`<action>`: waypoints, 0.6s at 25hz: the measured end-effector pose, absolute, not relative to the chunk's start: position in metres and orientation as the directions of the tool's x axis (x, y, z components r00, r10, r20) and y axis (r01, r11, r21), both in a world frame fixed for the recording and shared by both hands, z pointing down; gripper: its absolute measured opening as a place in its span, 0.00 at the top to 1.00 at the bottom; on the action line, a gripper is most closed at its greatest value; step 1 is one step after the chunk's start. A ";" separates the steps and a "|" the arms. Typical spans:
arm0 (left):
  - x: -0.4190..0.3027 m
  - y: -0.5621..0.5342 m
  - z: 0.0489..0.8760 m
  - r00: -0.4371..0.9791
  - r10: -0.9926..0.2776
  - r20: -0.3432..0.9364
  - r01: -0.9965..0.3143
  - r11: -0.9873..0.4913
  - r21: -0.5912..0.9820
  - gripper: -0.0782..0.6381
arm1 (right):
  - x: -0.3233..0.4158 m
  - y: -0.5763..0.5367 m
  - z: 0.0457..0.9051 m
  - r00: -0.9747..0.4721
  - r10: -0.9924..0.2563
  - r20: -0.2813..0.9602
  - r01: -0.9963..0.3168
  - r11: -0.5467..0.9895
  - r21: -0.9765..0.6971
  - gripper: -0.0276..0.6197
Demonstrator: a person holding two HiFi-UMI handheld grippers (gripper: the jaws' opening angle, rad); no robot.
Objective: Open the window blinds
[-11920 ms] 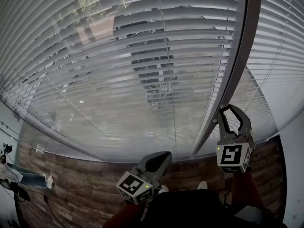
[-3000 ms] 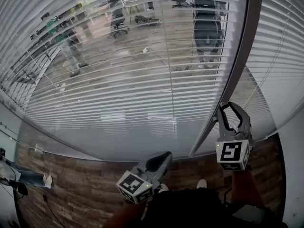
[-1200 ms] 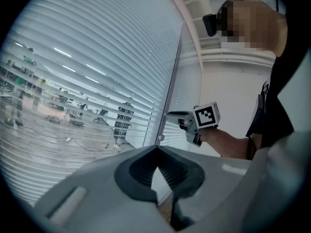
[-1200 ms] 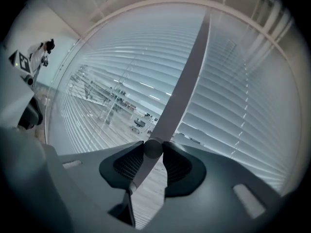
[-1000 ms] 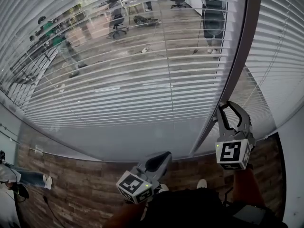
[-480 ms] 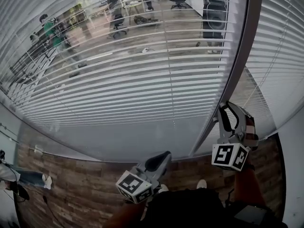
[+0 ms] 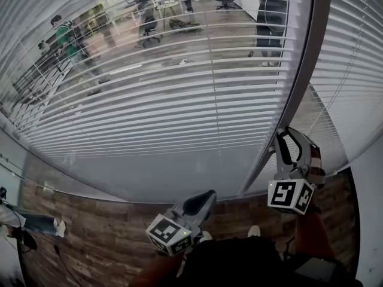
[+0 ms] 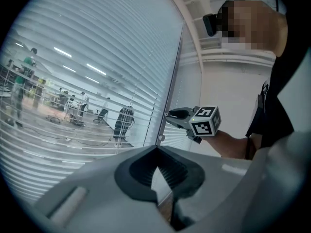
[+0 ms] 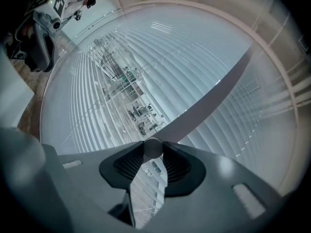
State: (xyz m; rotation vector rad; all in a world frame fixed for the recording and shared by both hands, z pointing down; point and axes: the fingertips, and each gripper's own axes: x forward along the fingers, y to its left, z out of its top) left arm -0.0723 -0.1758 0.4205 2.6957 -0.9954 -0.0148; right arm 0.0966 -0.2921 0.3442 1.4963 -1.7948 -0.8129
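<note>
Grey slatted blinds (image 7: 179,100) cover the glass wall ahead, tilted so that the room behind shows between them. A dark tilt wand (image 7: 299,82) hangs down in front of them. My right gripper (image 7: 287,133) points level at the wand, rolled to one side, and is shut on it. In the right gripper view the wand (image 9: 209,98) ends in a round tip pinched between the fingertips of the right gripper (image 9: 153,149). My left gripper (image 7: 206,196) hangs low in the middle, away from the blinds. Its tips meet in the left gripper view (image 8: 155,148) with nothing between them.
A second blind (image 7: 353,70) hangs right of the wand. Behind the glass are office chairs (image 7: 146,31) and people (image 7: 63,34). A wood-plank floor (image 7: 90,232) lies below, with the person's feet (image 7: 254,232) near the glass. A pale wall (image 7: 368,220) stands at the right.
The right gripper has rolled on the wand, so its marker cube now sits tilted. The slats have turned further open, with more of the room behind showing. The left gripper has stayed put.
</note>
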 end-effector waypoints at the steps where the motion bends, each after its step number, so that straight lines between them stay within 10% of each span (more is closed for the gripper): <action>1: -0.072 -0.176 0.420 0.764 -0.640 0.085 -0.638 -0.728 0.251 0.89 | 0.097 -0.292 0.344 -0.134 -0.986 0.094 -0.582 0.155 0.798 0.73; 15: -0.075 -0.172 0.428 0.766 -0.637 0.092 -0.636 -0.729 0.254 0.89 | 0.093 -0.285 0.342 -0.229 -0.972 0.056 -0.789 0.219 0.574 0.72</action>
